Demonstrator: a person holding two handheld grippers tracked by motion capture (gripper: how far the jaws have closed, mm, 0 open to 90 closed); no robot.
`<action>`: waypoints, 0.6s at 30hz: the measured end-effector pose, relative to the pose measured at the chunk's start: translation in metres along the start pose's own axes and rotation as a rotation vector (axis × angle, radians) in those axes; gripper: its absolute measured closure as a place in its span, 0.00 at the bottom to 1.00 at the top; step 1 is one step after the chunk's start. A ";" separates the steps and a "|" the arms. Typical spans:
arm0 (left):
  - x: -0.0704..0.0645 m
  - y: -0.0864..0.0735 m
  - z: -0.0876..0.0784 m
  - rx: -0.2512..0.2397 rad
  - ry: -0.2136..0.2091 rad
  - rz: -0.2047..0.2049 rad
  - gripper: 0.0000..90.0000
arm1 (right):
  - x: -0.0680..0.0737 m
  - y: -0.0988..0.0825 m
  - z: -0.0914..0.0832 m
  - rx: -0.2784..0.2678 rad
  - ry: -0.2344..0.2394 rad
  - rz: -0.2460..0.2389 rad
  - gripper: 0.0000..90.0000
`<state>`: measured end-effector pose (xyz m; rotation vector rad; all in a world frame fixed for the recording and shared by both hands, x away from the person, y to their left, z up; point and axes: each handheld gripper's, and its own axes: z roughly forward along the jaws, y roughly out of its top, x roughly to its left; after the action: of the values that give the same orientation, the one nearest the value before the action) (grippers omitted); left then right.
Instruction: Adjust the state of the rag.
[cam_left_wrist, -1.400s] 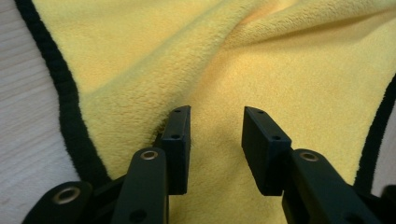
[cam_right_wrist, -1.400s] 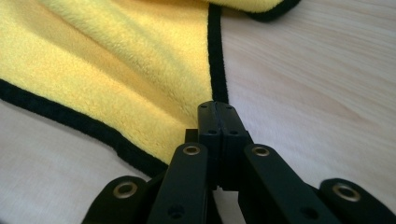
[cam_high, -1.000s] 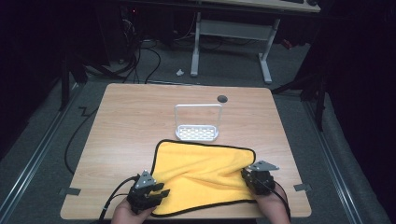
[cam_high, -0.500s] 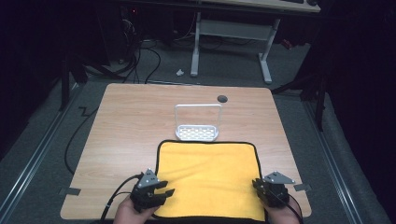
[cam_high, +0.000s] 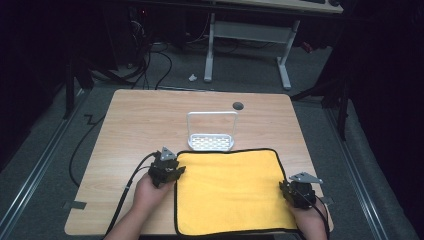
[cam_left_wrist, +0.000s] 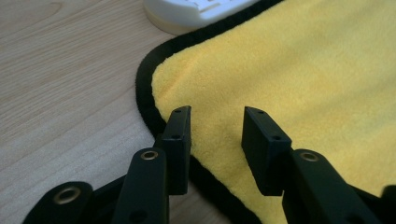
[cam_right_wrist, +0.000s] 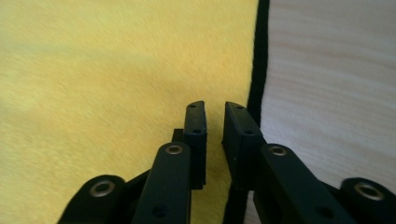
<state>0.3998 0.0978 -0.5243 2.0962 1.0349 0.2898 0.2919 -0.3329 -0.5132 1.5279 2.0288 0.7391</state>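
Nearby, white rack (cam_high: 211, 132) stands empty; yellow cloth (cam_high: 230, 190) touches it.

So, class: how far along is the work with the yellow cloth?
Done: the cloth lies spread flat on the table, one edge against the white rack. In hand: the left gripper hangs open over the cloth's far-left corner; the right gripper, jaws just opening with nothing between them, sits at the right edge. Left: no fold is made yet.
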 end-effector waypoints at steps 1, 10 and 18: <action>0.002 0.001 -0.002 -0.013 0.011 -0.006 0.67 | 0.008 0.003 -0.004 -0.033 0.025 -0.001 0.82; 0.035 0.011 0.014 -0.053 0.006 -0.159 0.53 | 0.101 0.029 -0.008 -0.118 0.221 -0.199 0.69; 0.017 0.022 0.027 -0.019 0.050 -0.060 0.67 | 0.161 0.040 -0.001 -0.129 0.318 -0.300 0.67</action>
<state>0.4373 0.0875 -0.5288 2.0458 1.1177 0.3224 0.2786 -0.1685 -0.4951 1.0531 2.3192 1.0162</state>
